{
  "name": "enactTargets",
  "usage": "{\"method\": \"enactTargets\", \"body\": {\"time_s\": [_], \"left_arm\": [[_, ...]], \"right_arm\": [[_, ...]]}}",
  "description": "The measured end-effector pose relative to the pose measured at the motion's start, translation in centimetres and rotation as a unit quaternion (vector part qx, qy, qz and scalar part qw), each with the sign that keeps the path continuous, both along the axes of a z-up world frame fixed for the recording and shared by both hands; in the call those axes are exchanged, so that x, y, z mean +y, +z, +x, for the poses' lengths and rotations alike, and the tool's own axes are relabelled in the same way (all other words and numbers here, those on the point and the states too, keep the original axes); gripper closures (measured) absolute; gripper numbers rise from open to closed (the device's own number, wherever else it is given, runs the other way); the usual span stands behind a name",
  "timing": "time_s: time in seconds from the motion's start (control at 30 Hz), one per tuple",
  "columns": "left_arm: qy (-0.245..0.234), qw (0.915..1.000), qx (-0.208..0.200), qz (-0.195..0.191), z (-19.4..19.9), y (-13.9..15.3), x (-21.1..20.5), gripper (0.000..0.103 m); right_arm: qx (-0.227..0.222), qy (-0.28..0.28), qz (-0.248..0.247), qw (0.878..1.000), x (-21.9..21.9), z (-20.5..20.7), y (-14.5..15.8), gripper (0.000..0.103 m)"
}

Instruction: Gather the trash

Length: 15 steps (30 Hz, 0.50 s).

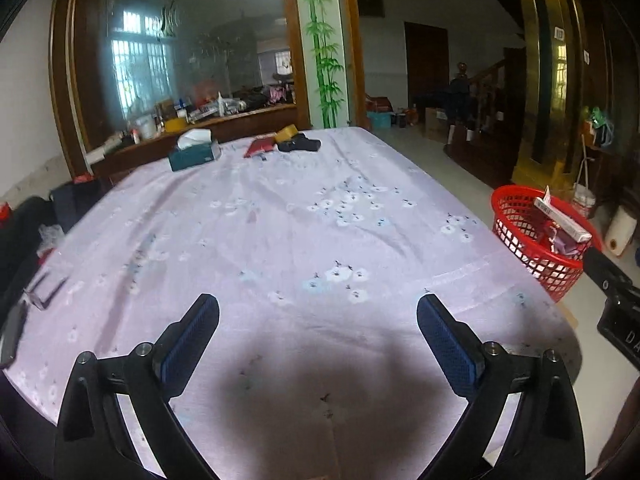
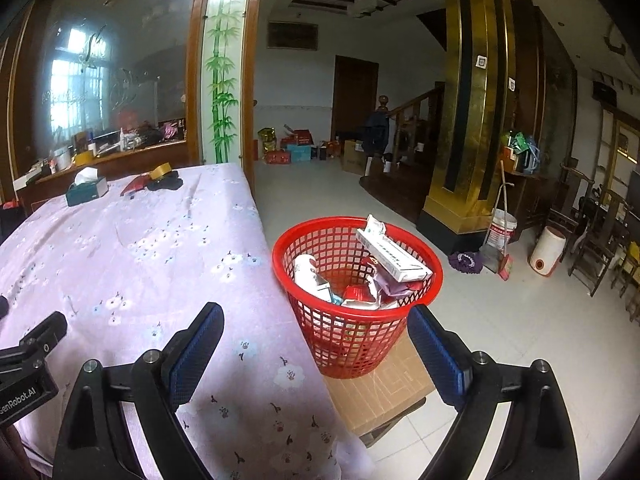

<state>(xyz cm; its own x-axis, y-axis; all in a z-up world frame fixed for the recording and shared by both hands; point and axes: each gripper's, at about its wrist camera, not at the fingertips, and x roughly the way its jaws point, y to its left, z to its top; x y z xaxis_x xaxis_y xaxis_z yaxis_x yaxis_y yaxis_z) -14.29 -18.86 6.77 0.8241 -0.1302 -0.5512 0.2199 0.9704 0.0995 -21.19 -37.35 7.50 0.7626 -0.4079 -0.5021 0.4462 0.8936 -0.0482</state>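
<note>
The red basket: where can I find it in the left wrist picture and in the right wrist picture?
Left wrist view: red basket at the right edge, past the table's right side.
Right wrist view: red basket at centre, on a cardboard box beside the table.
Shared landmark: the teal tissue box at the table's far end.

Both grippers, left gripper [image 1: 318, 316] and right gripper [image 2: 316, 326], have black frames, silver screws and blue textured pads [image 2: 196, 354].

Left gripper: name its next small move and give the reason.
Probably reach across the table toward the far-end clutter near the red packet. The left gripper is open and empty, the cloth in front of it is bare, and the red basket already holds boxes and wrappers. Whether those far items are trash is unclear.
</note>
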Motion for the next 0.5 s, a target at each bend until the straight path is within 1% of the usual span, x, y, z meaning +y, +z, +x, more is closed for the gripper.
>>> {"method": "enactTargets", "body": {"time_s": [0.1,0.27,0.5], "left_arm": [[-0.003,1.0000,0.000,0.006,0.08,-0.16,-0.07,0.004],[-0.006,0.9999,0.014,-0.002,0.42,-0.44,0.14,0.004],[-0.003,0.9999,0.012,0.001,0.29,-0.63,0.14,0.004]], "right_arm": [[0.001,-0.002,-0.002,1.000,0.01,0.14,-0.04,0.008],[0.003,-0.005,-0.001,1.000,-0.09,0.43,-0.15,0.008],[0.006,0.001,-0.006,1.000,0.42,0.62,-0.21,0.008]]}}
